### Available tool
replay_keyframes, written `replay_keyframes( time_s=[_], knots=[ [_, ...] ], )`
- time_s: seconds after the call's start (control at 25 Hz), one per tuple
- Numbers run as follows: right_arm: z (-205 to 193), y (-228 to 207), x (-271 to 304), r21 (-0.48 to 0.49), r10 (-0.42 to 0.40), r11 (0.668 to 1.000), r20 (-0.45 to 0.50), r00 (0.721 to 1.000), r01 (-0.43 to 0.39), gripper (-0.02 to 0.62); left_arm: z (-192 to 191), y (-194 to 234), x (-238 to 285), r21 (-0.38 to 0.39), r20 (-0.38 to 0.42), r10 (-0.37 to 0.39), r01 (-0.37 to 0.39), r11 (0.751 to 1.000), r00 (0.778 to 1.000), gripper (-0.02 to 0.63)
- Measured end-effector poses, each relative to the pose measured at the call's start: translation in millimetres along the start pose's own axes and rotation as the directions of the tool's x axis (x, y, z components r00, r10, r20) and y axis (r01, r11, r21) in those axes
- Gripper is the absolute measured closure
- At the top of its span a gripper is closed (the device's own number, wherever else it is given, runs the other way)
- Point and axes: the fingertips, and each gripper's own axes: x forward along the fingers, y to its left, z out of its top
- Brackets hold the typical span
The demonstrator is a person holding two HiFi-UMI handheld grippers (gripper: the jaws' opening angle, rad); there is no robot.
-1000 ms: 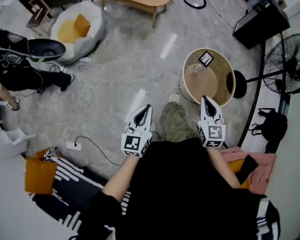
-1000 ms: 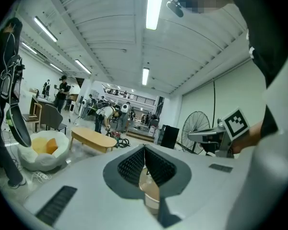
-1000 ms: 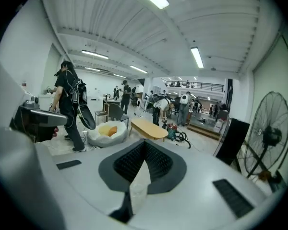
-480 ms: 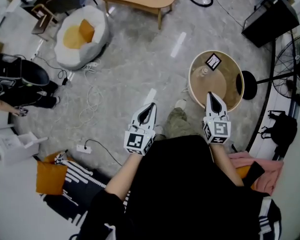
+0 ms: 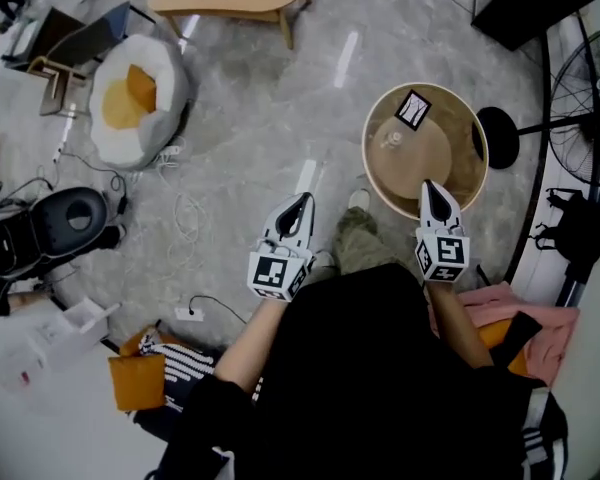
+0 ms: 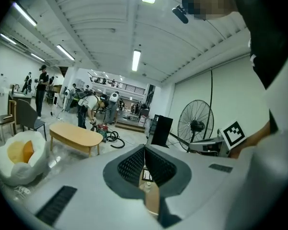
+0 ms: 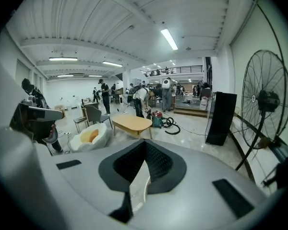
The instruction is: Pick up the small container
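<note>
Round table (image 5: 427, 154) holds small container (image 5: 391, 140) — left gripper (image 5: 302, 200), right gripper (image 5: 432, 185) closed, empty.

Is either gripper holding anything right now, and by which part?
Nothing is held. The left gripper and right gripper both have their jaws together and empty. The small pale container sits untouched on the round wooden table.

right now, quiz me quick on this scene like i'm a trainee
1. True or false: the container stands on the round table.
2. Which is nearer the table? A: left gripper. B: right gripper.
3. Fill in: the jaws of both grippers are ____.
Key: 1 true; 2 B; 3 shut.
</note>
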Motion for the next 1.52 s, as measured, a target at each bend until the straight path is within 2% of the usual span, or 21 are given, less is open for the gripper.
replay_keyframes(
  time_s=[0.24, 0.36, 0.44, 0.6, 0.72, 0.88, 0.96, 1.12, 1.28, 1.32, 1.44, 1.52],
  knots=[
    [8.8, -56.1, 44.3, 0.06, -0.043, 0.997, -0.028, 0.999, 0.045, 0.574, 10.8, -6.4, 99.8, 0.042, -0.058, -0.078, 0.081, 0.996, 0.995, 0.586],
    [8.7, -78.4, 60.7, 0.085, -0.058, 0.995, -0.05, 0.997, 0.062, 0.574, 9.3, -12.5, 143.7, 0.033, -0.125, -0.125, 0.13, 0.991, 0.984, 0.586],
    [5.3, -92.3, 71.1, 0.093, -0.062, 0.993, -0.062, 0.996, 0.068, 0.574, 0.6, -19.0, 169.8, 0.024, -0.172, -0.164, 0.17, 0.985, 0.971, 0.586],
    [-8.0, -112.0, 85.1, 0.116, -0.08, 0.989, -0.097, 0.992, 0.091, 0.574, -20.2, -29.7, 209.4, 0.053, -0.21, -0.239, 0.255, 0.965, 0.948, 0.586],
    [-11.4, -106.8, 98.3, 0.156, -0.096, 0.981, -0.131, 0.987, 0.116, 0.574, -25.9, -19.6, 234.9, 0.045, -0.237, -0.273, 0.291, 0.956, 0.932, 0.586],
    [-19.4, -92.9, 105.8, 0.157, -0.132, 0.975, -0.171, 0.976, 0.159, 0.574, -36.4, -15.4, 254.0, 0.016, -0.261, -0.338, 0.354, 0.935, 0.904, 0.586],
    [-17.7, -94.6, 114.2, 0.166, -0.183, 0.963, -0.179, 0.967, 0.213, 0.574, -43.4, -9.3, 264.8, 0.013, -0.283, -0.372, 0.391, 0.92, 0.884, 0.586],
    [-10.9, -95.9, 118.7, 0.236, -0.286, 0.916, -0.183, 0.941, 0.325, 0.574, -59.4, 4.3, 276.2, 0.001, -0.333, -0.432, 0.458, 0.889, 0.838, 0.586],
    [-17.7, -102.8, 129.5, 0.247, -0.319, 0.9, -0.185, 0.93, 0.358, 0.574, -72.7, 10.0, 303.3, 0.048, -0.354, -0.442, 0.488, 0.871, 0.824, 0.583],
    [-21.1, -104.9, 131.2, 0.247, -0.321, 0.9, -0.188, 0.928, 0.36, 0.574, -77.1, 8.9, 309.2, 0.055, -0.356, -0.448, 0.497, 0.866, 0.82, 0.563],
    [-36.7, -111.7, 134.4, 0.245, -0.316, 0.9, -0.2, 0.927, 0.36, 0.574, -100.5, 1.7, 323.1, 0.025, -0.38, -0.495, 0.543, 0.839, 0.782, 0.4],
    [-51.8, -120.1, 138.1, 0.239, -0.308, 0.904, -0.211, 0.928, 0.354, 0.574, -120.5, -2.1, 334.9, 0.022, -0.399, -0.519, 0.574, 0.819, 0.756, 0.358]
  ],
)
